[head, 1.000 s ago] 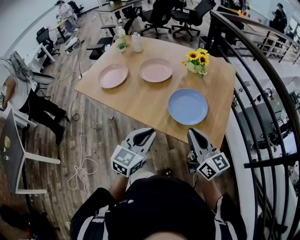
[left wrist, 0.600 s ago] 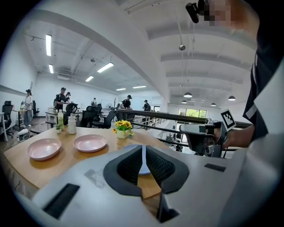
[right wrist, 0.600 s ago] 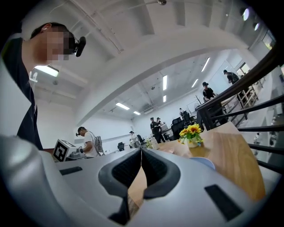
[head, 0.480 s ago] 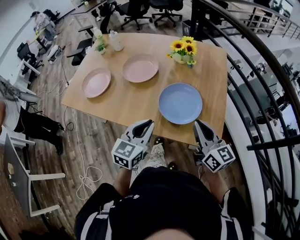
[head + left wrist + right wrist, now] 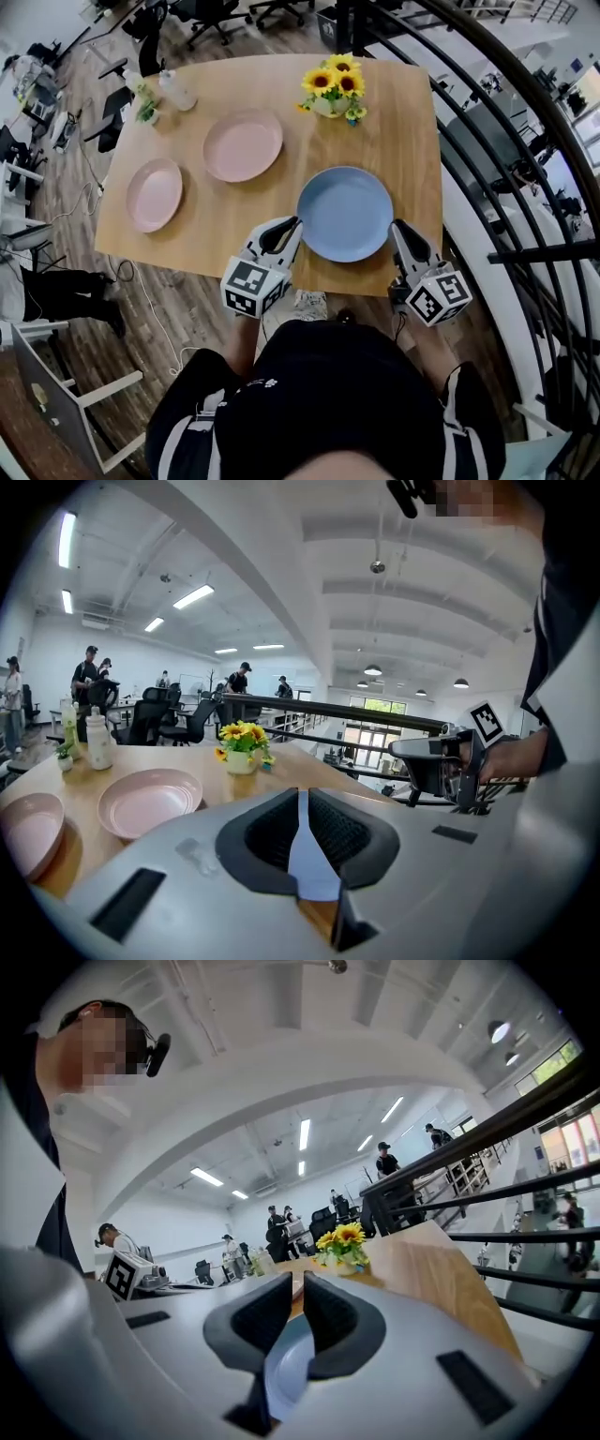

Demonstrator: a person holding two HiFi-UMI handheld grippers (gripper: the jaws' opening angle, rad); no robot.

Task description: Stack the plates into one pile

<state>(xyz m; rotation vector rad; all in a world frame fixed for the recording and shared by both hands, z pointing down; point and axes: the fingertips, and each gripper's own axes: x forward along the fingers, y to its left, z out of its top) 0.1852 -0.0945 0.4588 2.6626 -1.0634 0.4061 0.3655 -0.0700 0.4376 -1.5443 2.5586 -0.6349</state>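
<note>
Head view: three plates lying singly, no pile begun.
Blue plate (image 5: 345, 214) sits at the near edge of the surface (image 5: 403, 122). Nearer pink plate (image 5: 243, 144) lies beyond it to the left, farther pink plate (image 5: 155, 194) well left of it, none touching. Left claw (image 5: 289, 226) is just beside its left rim and right claw (image 5: 398, 229) just beside its right rim, both pinched narrow, empty. Judged: all stacking remains.

One wooden table (image 5: 398, 131) holds three plates: one blue plate (image 5: 345, 214) and two pink plates (image 5: 243, 144) (image 5: 154, 194). Also on it are one vase of sunflowers (image 5: 333, 86), two bottles (image 5: 98, 742) (image 5: 70, 726) and one small potted plant (image 5: 63, 757).
</note>
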